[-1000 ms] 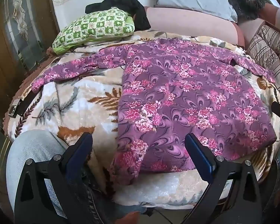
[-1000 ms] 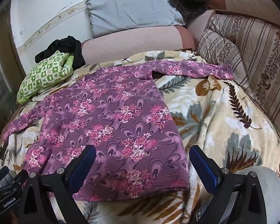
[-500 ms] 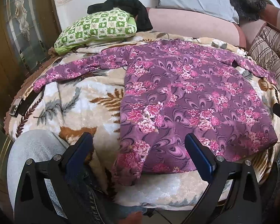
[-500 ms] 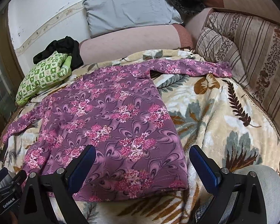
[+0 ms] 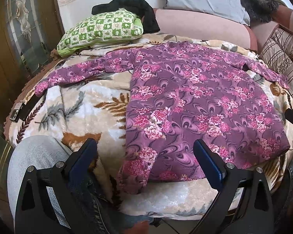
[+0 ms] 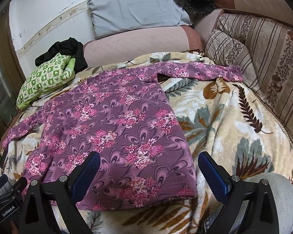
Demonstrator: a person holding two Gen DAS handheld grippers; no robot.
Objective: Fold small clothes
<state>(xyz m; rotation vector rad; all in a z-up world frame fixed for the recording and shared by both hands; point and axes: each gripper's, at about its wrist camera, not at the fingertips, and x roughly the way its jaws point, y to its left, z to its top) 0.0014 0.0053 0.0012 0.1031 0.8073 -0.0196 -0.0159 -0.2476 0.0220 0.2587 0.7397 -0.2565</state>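
The purple flowered shirt (image 5: 195,101) is spread flat on the leaf-patterned blanket (image 5: 84,113), filling the middle of the frame. Both the left gripper (image 5: 144,161) and the right gripper (image 6: 148,173) are held spread and empty. The cloth is judged soft, light and limp; it is best pinched at a hem corner or sleeve end.

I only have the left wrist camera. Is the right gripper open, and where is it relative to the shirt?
Observer: The right gripper is open and empty. The floral shirt has its near right hem corner showing between the gripper's fingers.
Operator: How does the right sleeve lie?
Observer: The sleeve is stretched sideways on the blanket, and its cuff ends just short of the striped cushion.
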